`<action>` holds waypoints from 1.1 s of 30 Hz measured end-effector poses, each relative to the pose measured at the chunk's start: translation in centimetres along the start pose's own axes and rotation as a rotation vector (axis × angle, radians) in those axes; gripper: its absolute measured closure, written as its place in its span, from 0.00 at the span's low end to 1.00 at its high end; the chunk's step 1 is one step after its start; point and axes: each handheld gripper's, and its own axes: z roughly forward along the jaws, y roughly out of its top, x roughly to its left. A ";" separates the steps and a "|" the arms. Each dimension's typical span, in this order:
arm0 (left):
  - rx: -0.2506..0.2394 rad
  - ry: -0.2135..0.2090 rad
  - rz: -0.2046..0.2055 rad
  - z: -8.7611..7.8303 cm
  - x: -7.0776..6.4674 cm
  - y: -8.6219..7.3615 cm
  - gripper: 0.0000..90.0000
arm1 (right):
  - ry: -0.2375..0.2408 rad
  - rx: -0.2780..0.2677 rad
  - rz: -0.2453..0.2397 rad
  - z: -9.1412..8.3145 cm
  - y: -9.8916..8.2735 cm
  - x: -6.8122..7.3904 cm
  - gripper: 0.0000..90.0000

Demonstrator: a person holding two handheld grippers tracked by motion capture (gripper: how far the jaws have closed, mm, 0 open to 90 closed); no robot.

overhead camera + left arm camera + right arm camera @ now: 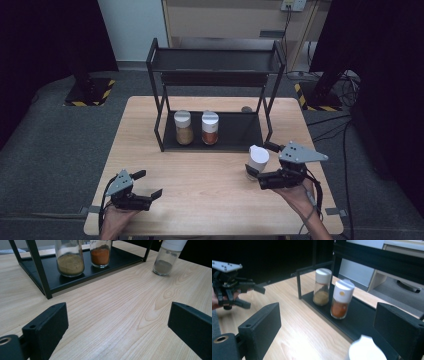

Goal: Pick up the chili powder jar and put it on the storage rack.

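Two jars (196,128) occupy rack (240,137) behind shaker (257,161).

Table (200,190): light wood, center of frame.
Rack (215,135): black, upper center, holding 2 jars.
Grey-spice jar (257,162): right of center.

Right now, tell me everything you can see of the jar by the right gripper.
The jar is clear glass with a white cap, and holds a low layer of grey-brown powder. It stands on the wooden table, leaning a little, just in front of the black rack. The right gripper has its jaws open around it; whether they touch it I cannot tell.
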 end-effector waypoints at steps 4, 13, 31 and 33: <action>-0.003 -0.002 0.002 0.0 0.0 0.0 0.02 | -0.023 0.006 0.014 -1.3 -1.6 -0.1 0.09; -0.008 -0.012 0.003 0.0 0.1 -0.1 0.02 | -0.056 0.023 0.067 -3.1 -4.3 -0.9 0.09; -0.017 -0.022 0.009 -0.1 0.2 -0.2 0.02 | -0.123 0.081 0.098 -3.9 -9.1 -1.0 0.09; -0.016 -0.022 0.009 -0.1 0.2 -0.2 0.02 | -0.133 0.089 0.097 -4.0 -9.3 -1.0 0.09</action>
